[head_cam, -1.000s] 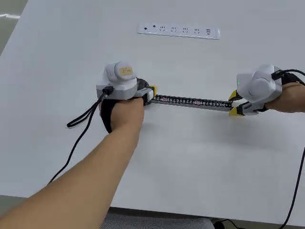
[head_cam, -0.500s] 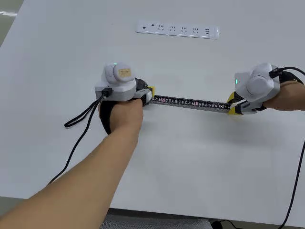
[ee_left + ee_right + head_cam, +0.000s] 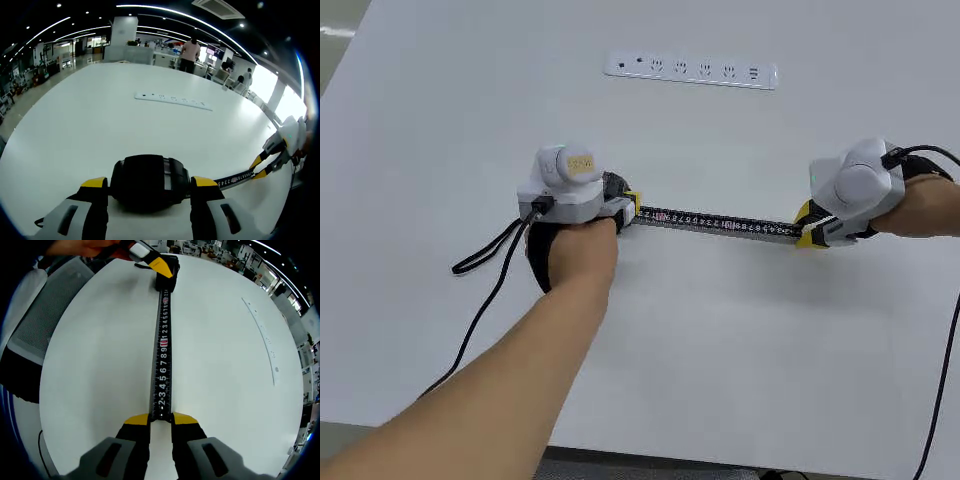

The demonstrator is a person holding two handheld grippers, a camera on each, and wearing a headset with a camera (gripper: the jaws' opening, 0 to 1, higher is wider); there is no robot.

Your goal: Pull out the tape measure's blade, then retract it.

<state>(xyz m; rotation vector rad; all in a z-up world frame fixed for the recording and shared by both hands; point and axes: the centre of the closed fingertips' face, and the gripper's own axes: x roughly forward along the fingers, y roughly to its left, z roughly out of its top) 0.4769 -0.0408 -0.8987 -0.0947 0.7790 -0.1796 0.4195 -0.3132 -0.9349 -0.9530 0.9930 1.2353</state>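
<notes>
Two claws (image 3: 625, 207) (image 3: 805, 228), one tape measure (image 3: 149, 177), one blade (image 3: 162, 365)

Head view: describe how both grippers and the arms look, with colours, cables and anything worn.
The left gripper and right gripper share rounded white-and-grey bodies and yellow-tipped jaws. The left one bears a yellowish label on top. A black cable trails from each, and a black strap wraps the left hand. The left forearm wears no sleeve.
</notes>
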